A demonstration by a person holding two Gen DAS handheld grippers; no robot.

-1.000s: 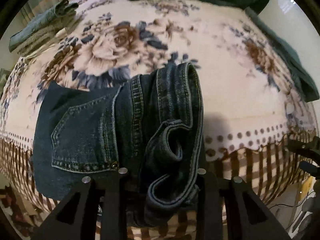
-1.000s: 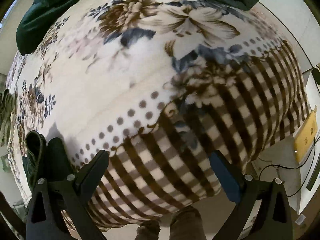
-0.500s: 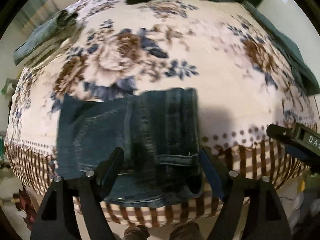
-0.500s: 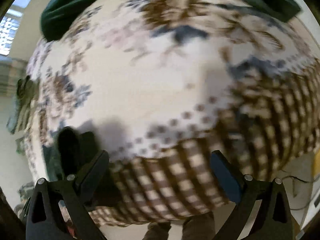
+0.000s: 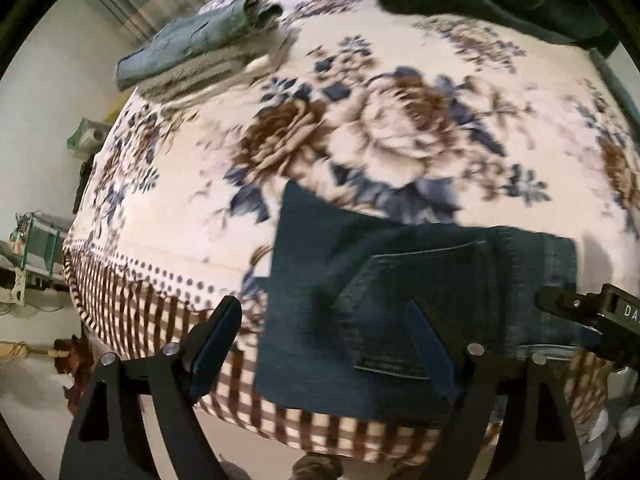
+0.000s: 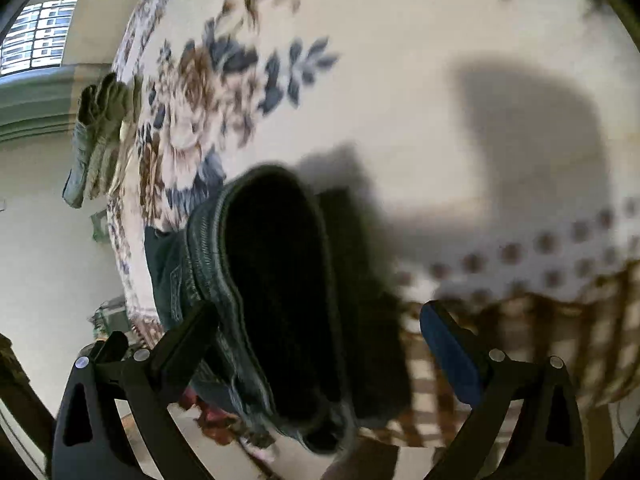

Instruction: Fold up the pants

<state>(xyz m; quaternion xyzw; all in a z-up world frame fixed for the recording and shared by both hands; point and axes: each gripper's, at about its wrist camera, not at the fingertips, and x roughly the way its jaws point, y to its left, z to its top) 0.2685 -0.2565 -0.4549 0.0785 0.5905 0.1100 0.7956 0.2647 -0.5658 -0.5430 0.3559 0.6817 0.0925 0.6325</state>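
Over at about nine o'clock on the bed (image 5: 400,80), a stack of folded clothes (image 5: 200,46) sits at the far corner, well apart from the work. Nearer, at the bed's front edge, the jeans (image 5: 400,300) lie folded into a flat block on the floral blanket (image 5: 400,140), back pocket up, partly overhanging the checked border. The left hand-held gripper (image 5: 332,344) hangs above the block's left part, its jaws opening and wide apart, gripping nothing; its right finger shows over the denim. At three o'clock in that view, the right hand-held gripper (image 6: 316,340) reaches in toward the block's right edge. Its own camera shows it released too, jaws spread, with the thick rolled hem end between them but not pinched.

My read is that the fold is nearly finished and only tidying remains. To do that well, the right should take the whole thickness of that bulging end, not one layer, and press it flat inward, so the block doesn't slide off the edge.
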